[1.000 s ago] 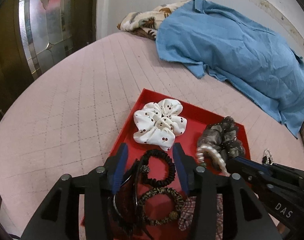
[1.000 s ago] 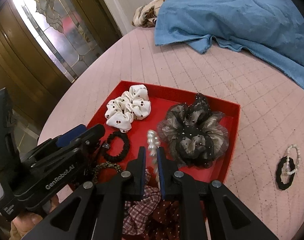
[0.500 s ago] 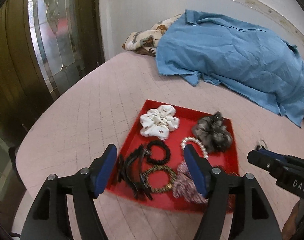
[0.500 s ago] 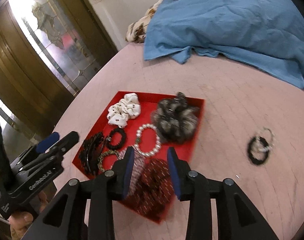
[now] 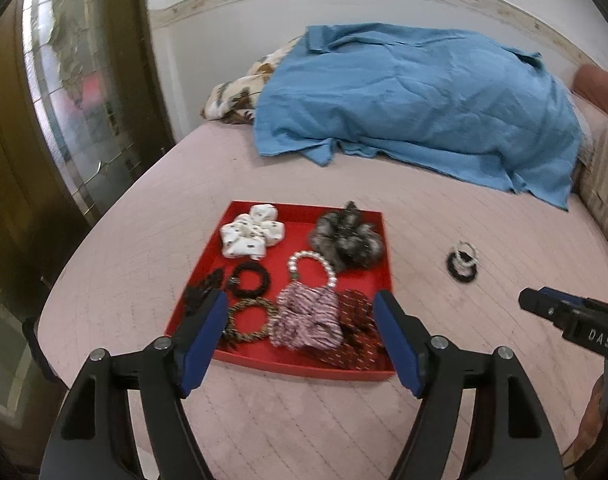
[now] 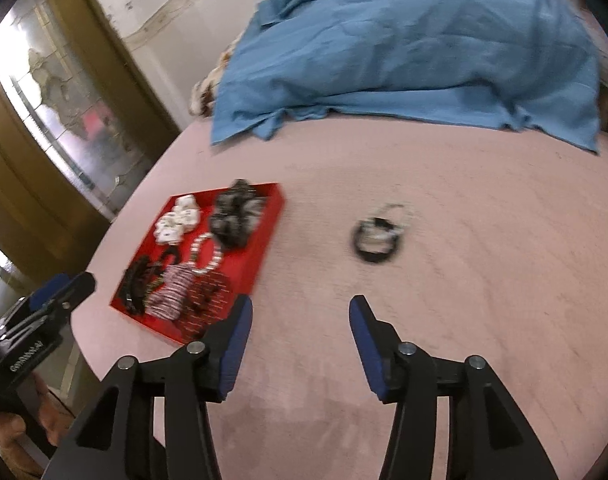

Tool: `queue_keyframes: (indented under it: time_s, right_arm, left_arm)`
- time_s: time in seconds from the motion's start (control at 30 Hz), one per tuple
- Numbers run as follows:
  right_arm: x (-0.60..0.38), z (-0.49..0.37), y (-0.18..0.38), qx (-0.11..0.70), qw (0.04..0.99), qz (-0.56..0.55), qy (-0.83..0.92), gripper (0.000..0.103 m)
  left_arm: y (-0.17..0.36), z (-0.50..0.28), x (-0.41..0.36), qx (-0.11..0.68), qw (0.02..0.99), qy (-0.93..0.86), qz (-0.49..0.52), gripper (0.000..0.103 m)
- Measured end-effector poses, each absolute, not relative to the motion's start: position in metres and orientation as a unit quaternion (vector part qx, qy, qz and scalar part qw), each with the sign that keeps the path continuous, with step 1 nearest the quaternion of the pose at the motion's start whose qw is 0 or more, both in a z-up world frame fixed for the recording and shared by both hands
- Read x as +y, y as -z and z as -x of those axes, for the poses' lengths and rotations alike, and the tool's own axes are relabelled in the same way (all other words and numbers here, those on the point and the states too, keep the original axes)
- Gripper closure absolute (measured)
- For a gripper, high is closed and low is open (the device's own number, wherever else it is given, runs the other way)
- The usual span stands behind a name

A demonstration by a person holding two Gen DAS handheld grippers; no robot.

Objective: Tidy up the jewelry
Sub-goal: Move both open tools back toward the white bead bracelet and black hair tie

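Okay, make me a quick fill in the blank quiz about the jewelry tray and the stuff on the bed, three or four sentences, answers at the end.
1. The tray that holds the scrunchies is coloured ____.
2. The white scrunchie lies in the tray's far ____ corner in the left wrist view.
3. The black and pearl bands lie ____ the tray, on the pink bed cover.
4. Nothing is between the fingers of the right gripper, whose jaws are ____.

Answers: red; left; outside; opening
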State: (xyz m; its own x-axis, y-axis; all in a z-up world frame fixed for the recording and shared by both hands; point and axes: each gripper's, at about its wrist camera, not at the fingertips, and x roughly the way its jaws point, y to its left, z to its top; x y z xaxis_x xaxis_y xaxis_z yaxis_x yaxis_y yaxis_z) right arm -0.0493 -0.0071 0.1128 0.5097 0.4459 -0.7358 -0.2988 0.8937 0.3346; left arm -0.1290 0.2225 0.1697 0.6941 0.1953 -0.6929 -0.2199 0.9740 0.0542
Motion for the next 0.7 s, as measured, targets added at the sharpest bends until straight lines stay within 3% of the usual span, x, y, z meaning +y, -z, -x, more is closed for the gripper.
queue_keyframes:
  time_s: [0.27, 0.7]
  right_arm:
    - [-0.069, 0.051, -0.093, 0.461, 0.864, -0.109, -0.170, 0.048]
    - [-0.088, 0.025, -0.057, 0.486, 0.853, -0.111, -0.156, 0.048]
  left_arm:
    - [-0.164, 0.128, 0.190, 0.391, 0.917, -0.078, 0.017, 0.029]
    - [-0.140, 0.111, 0.150, 0.412, 0.911, -0.018, 0.016, 0.029]
